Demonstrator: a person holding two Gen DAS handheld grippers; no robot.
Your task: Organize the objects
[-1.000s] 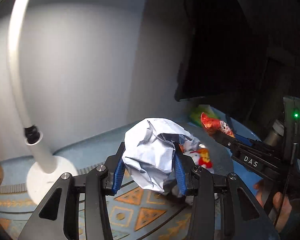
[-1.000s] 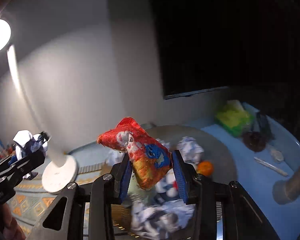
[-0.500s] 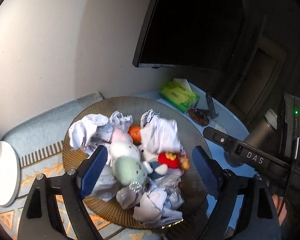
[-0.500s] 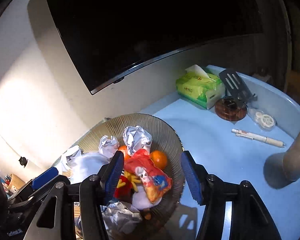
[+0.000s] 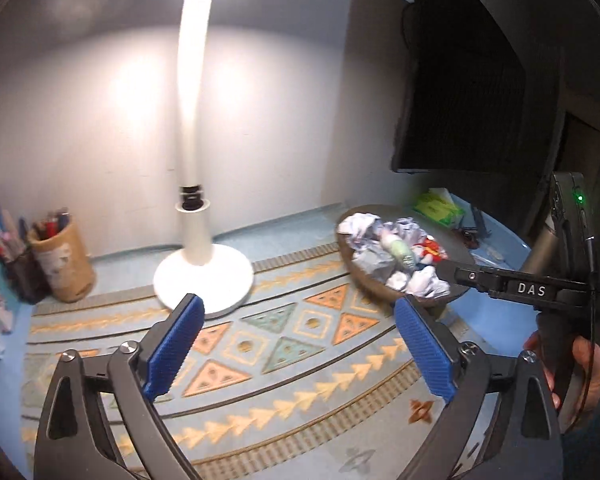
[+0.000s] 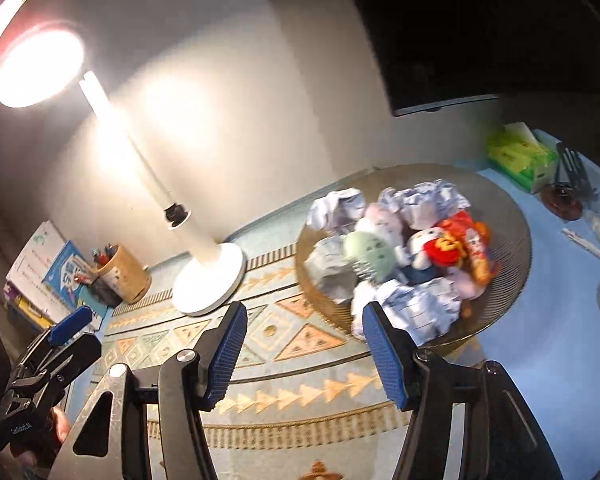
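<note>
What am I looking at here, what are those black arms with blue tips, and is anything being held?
These are two handheld grabbing tools, one in each of a person's hands, each with a camera looking along its fingers. One picture is from the left gripper, the other from the right gripper. Both pairs of fingers are opening, with nothing between them. In the left view, the person's hand grips the other tool's handle. Ahead, on a patterned mat, stand a white lamp and a pen cup. A round dish holds crumpled paper, small plush toys and a snack packet.
</note>
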